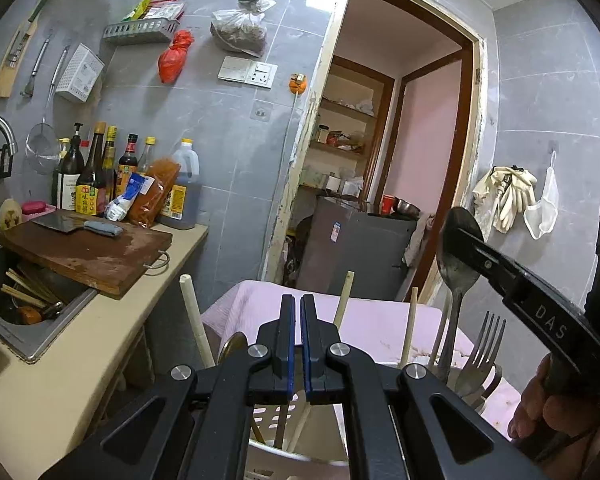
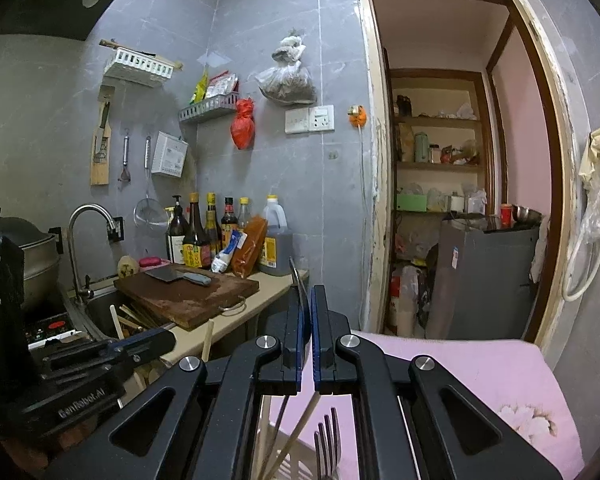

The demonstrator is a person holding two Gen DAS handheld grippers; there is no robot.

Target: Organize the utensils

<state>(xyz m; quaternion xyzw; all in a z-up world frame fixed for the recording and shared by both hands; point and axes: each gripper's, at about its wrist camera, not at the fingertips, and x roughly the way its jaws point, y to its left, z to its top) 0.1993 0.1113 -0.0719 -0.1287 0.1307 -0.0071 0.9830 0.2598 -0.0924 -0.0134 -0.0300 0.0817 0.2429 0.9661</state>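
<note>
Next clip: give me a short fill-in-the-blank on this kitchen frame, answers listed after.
1. The right gripper is shut on the bowl of a ____.
2. The cleaver lies on the ____ board.
3. The chopsticks at far left lie in the ____.
4. The left gripper is shut and holds ____.

Answers: spoon; cutting; sink; nothing

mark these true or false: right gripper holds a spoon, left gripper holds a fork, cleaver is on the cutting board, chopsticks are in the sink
The right gripper holds a spoon: true, its jaws pinch the bowl.
The left gripper holds a fork: false, its jaws are shut on nothing; the fork stands in the holder.
A cleaver lies on the cutting board: true.
Chopsticks are in the sink: true.
</note>
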